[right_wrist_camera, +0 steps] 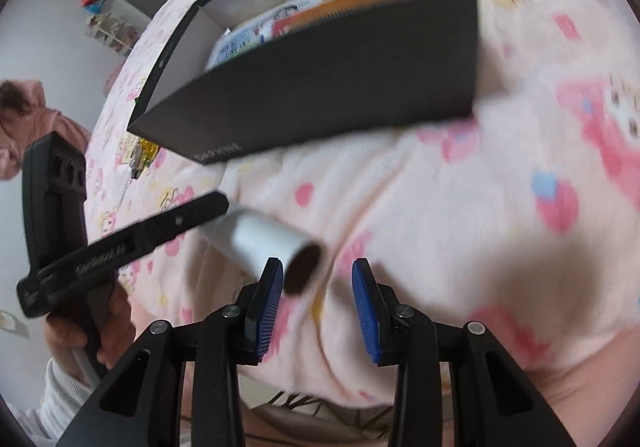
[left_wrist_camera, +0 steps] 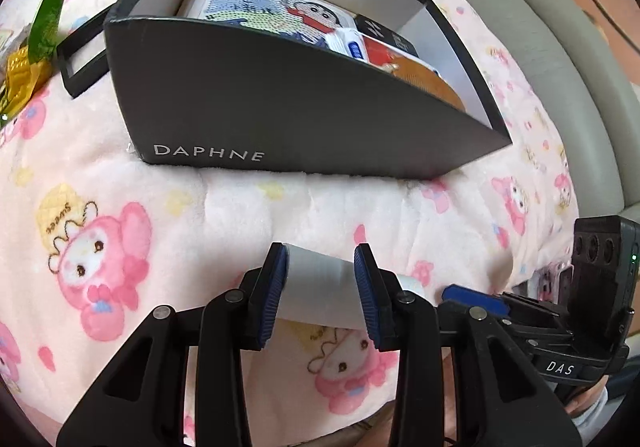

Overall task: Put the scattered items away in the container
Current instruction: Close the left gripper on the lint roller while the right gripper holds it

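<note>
Left gripper (left_wrist_camera: 322, 289) level, clamping white tube (left_wrist_camera: 316, 287).

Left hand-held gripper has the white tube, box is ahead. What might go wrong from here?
The white tube sticks out sideways from the left hand-held gripper, so an end may clip the DAPHNE box wall. The box already holds items, so the tube may perch on top. The open right hand-held gripper hovers close.
</note>
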A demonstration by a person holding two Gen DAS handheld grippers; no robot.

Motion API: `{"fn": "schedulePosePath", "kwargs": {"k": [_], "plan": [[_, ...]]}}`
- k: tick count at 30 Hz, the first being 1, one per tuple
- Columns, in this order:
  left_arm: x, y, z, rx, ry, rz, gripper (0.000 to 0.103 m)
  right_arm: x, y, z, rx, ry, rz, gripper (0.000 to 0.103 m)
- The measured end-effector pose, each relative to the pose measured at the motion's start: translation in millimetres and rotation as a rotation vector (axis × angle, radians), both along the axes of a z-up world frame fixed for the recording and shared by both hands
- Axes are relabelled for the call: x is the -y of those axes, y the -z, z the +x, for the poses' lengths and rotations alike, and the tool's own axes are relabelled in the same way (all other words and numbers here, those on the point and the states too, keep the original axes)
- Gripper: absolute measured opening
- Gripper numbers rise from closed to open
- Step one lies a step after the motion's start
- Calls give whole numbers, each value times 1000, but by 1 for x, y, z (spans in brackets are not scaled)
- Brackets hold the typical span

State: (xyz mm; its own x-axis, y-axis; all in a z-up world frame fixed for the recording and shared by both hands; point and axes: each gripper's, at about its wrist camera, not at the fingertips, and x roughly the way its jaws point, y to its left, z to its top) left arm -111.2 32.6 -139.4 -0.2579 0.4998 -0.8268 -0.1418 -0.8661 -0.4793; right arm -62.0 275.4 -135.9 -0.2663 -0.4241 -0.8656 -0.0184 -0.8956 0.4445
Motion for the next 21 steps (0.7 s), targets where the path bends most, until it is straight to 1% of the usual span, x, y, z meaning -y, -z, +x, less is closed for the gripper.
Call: {"fn": "schedulePosePath", "kwargs": {"k": [3, 5, 7, 8, 11, 13, 14, 15, 16, 17, 18, 19, 21], "plan": [[1, -2, 6, 17, 11, 0, 35, -1, 9, 3, 1, 25, -78, 32], [3, -2, 11, 29, 8, 18, 35, 4, 14, 1, 12, 20, -88, 32], [10, -4, 16, 20, -5, 82, 35, 12, 14, -3, 10, -8, -93, 32], [12, -4, 17, 12, -14, 96, 35, 16, 14, -5, 6, -19, -96, 32], [11, 1, 13, 10, -41, 61, 35, 25, 15, -9, 3, -33, -108, 32], [12, 10, 11, 46, -41, 47, 35, 30, 20, -11, 9, -40, -110, 32], [11, 12, 13, 59, -34, 58, 35, 31, 21, -11, 9, -43, -110, 32], [10, 10, 14, 56, -32, 58, 35, 35, 23, -14, 15, -44, -113, 32], [9, 4, 17, 35, -27, 44, 35, 31, 21, -13, 13, -50, -119, 31], [9, -1, 18, 18, -23, 39, 34, 34, 17, -14, 1, -58, -118, 31], [10, -11, 19, -4, -21, 42, 34, 37, 7, -13, -31, -71, -93, 31], [10, -17, 19, -17, -22, 51, 34, 39, 0, -13, -53, -78, -82, 31], [16, -43, 17, -64, -20, 85, 34, 36, -18, -14, -95, -81, -90, 31]]}}
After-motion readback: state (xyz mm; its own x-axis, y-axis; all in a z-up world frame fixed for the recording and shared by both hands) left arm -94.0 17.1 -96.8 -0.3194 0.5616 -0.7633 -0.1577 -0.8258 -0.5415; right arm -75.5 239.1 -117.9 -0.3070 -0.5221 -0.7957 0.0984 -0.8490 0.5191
